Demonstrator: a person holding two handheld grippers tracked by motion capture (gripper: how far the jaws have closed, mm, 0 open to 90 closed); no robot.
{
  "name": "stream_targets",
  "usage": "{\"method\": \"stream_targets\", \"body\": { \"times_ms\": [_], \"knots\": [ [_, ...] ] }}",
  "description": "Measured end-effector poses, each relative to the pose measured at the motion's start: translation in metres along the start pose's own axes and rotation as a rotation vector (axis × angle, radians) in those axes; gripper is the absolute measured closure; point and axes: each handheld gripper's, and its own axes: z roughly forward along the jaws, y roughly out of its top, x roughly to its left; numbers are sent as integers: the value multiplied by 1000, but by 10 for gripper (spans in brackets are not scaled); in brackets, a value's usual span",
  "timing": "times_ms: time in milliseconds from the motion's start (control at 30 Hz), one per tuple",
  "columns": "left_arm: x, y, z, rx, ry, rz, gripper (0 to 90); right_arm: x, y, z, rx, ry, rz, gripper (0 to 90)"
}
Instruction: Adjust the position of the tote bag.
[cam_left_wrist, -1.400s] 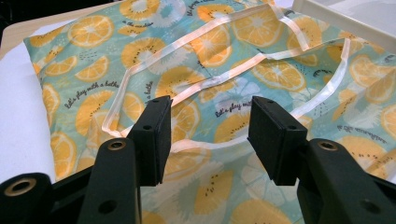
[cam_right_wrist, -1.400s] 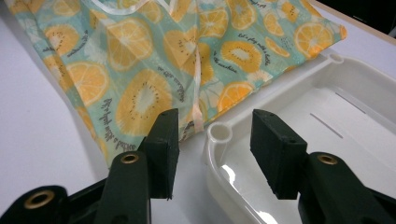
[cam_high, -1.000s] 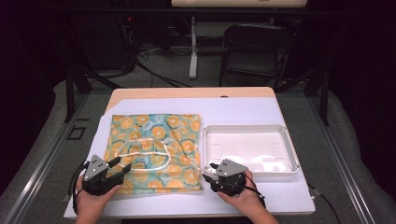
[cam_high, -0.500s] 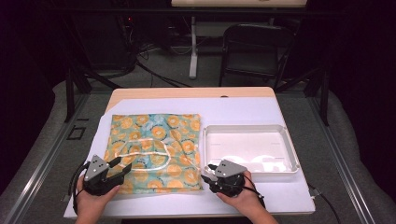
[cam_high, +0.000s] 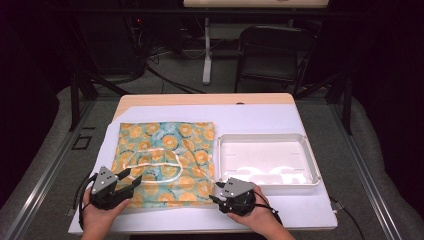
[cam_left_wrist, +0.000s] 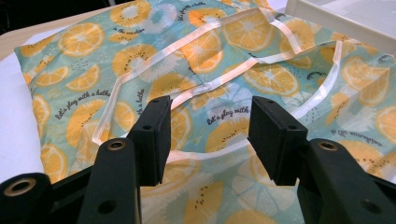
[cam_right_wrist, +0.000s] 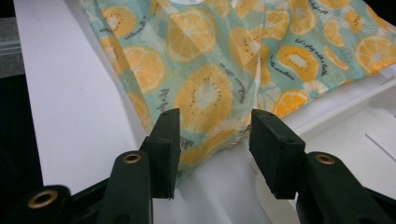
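Note:
A teal cloth bag (cam_high: 165, 150) printed with orange slices lies flat on the white table cover, its white strap (cam_high: 150, 165) looped on top. My left gripper (cam_high: 132, 179) rests over the bag's near left edge. In the left gripper view it (cam_left_wrist: 210, 126) is open above the cloth (cam_left_wrist: 210, 56), nothing pinched. My right gripper (cam_high: 216, 194) sits at the bag's near right corner. In the right gripper view it (cam_right_wrist: 212, 135) is open, with the cloth's corner (cam_right_wrist: 205, 93) lying between the jaws, untouched by the pads.
An empty white tray (cam_high: 307, 160) stands just right of the bag; its rim (cam_right_wrist: 336, 112) runs close beside my right gripper. The white cover (cam_high: 260, 117) spans the wooden table. A dark folding chair (cam_high: 272, 50) stands behind the table.
My right gripper has edged slightly left toward the bag's corner. The left gripper and the bag are as before.

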Motion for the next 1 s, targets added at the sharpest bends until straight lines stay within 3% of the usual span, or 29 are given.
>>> {"method": "stream_targets", "body": {
  "times_ms": [167, 367, 1000],
  "knots": [
    [0, 0, 0, -1, -1, 3, 492, 0, -1, 2, 23, 17, 13, 535],
    [0, 1, 0, -1, -2, 4, 492, 2, -1, 4, 49, 26, -4, 545],
    [-1, 4, 6, -2, -13, 12, 492, 7, -6, 7, 70, 49, -16, 553]
  ]
}}
